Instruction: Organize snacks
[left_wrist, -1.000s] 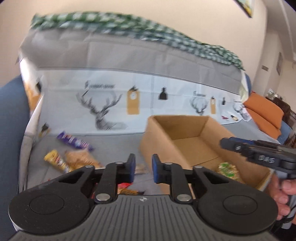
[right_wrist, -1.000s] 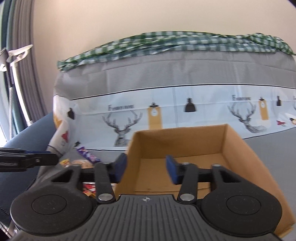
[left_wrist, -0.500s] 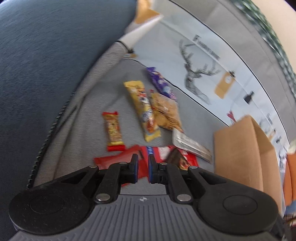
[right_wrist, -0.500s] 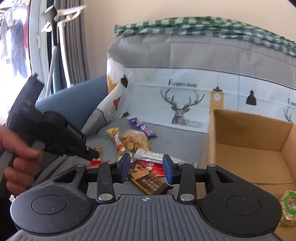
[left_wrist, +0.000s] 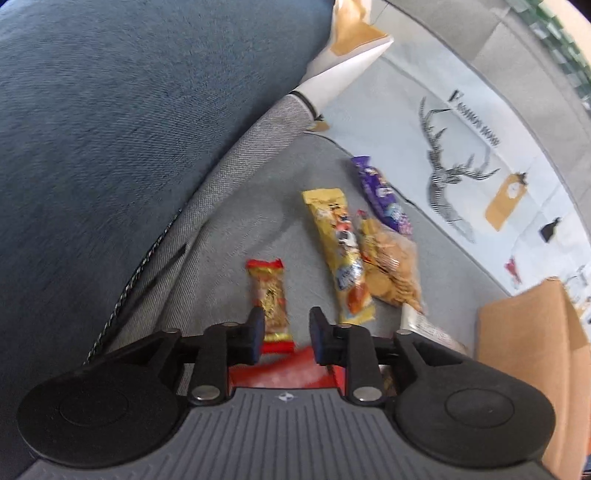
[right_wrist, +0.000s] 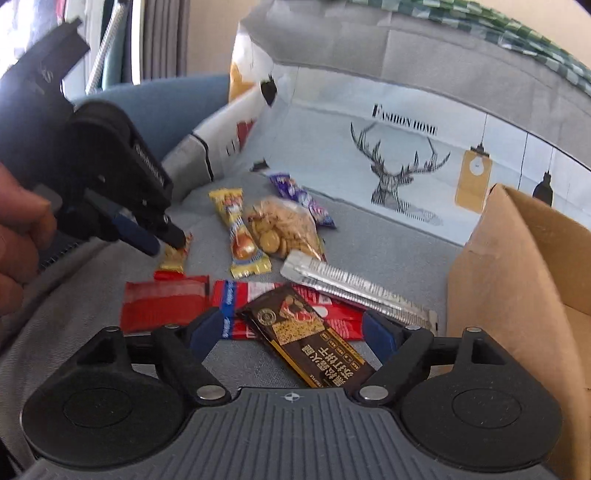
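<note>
Several snacks lie on a grey sofa seat. My left gripper (left_wrist: 284, 334) is open, its jaws either side of the near end of a small gold-and-red bar (left_wrist: 271, 299); it also shows in the right wrist view (right_wrist: 162, 242) over the same bar (right_wrist: 174, 254). My right gripper (right_wrist: 295, 332) is wide open around a dark brown biscuit pack (right_wrist: 314, 343). Nearby lie a red packet (right_wrist: 164, 302), a red-and-white wrapper (right_wrist: 255, 295), a silver stick pack (right_wrist: 354, 291), a yellow bar (right_wrist: 238, 232), a cookie bag (right_wrist: 280, 229) and a purple bar (right_wrist: 299, 197).
A brown cardboard box (right_wrist: 517, 266) stands at the right of the snacks, also seen in the left wrist view (left_wrist: 535, 347). A deer-print cushion cover (right_wrist: 406, 158) backs the seat. A blue armrest (left_wrist: 129, 129) rises at the left.
My left gripper swung down from the box to the snacks and opened over the gold-and-red bar. My right gripper moved left from the box and opened wider around the brown pack.
</note>
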